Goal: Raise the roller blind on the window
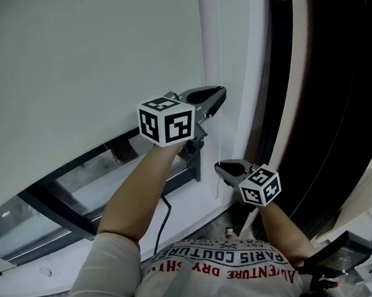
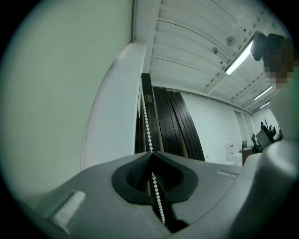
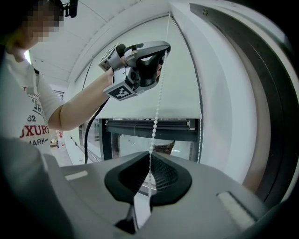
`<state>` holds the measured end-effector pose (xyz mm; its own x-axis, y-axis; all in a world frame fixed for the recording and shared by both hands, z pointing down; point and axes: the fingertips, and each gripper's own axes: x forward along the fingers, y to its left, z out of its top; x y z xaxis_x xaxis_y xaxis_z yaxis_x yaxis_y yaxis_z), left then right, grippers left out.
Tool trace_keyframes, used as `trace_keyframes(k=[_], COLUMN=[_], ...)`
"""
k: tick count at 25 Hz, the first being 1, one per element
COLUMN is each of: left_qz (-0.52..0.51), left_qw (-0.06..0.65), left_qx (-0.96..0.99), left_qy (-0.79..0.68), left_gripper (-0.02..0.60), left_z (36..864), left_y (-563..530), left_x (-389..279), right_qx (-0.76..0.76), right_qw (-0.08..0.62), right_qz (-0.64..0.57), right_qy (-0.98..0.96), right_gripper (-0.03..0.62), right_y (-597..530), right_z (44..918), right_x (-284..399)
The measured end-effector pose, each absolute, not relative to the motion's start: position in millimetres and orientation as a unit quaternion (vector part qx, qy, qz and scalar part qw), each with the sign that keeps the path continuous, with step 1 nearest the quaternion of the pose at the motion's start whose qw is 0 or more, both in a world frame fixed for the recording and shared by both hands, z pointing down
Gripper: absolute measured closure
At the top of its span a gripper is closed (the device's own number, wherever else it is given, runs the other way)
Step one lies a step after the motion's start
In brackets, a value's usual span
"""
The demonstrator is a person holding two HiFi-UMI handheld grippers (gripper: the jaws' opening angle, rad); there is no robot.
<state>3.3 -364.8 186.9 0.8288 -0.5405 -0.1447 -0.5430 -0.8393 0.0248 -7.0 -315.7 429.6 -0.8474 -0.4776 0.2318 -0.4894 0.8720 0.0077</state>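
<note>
Currently both tools are clamped on the same white plastic bead chain (image 2: 145, 121), one above the other, at the right side of the window.

Left gripper (image 1: 219, 96), grey, with its black-and-white marker cube (image 1: 166, 120): it is the upper one, held on a raised bare forearm. Jaws are fully together, and the chain is pinched between the black ribbed pads (image 2: 135, 170). Above the jaws the chain runs straight up the white window frame (image 2: 112, 116).

Right gripper (image 1: 219, 168), same build, with its own cube (image 1: 260, 185): it is lower and just right of the left one. Jaws are closed too, tips meeting, with the chain passing between the pads in the right gripper view. The chain runs as a straight line from these jaws up to the left gripper.

A second run of the chain (image 3: 200, 98) hangs free along the frame, just beside the gripped run.

The pale matte fabric roller blind (image 1: 72, 70) is down over most of the window. Its bottom edge (image 3: 149, 118) sits low, with a strip of glass (image 1: 105, 176) and the dark window frame (image 1: 50, 205) exposed beneath it.

A black cable (image 1: 162, 222) hangs down below the left forearm. Dark vertical slats (image 2: 173, 121) stand to the right of the window.
</note>
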Motion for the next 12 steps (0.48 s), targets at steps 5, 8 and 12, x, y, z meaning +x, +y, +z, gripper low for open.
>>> trace_keyframes(k=[5, 8, 12], left_qz=[0.069, 0.050, 0.051], left_qw=[0.011, 0.010, 0.002], left_qx=[-0.954, -0.954, -0.952], left_qy=[0.291, 0.297, 0.300], left_gripper=[0.574, 0.574, 0.574], left_z=[194, 211, 229], left_y=[-364, -363, -364], left_x=[0, 5, 5], right_qx=[0.254, 0.256, 0.259], right_qw=[0.122, 0.129, 0.132], right_qz=[0.022, 0.033, 0.051], right_qy=[-0.959, -0.958, -0.955], right_gripper=[0.585, 0.585, 0.585], right_y=[-313, -311, -311], right_z=[440, 457, 474], right_x=[-8, -7, -5])
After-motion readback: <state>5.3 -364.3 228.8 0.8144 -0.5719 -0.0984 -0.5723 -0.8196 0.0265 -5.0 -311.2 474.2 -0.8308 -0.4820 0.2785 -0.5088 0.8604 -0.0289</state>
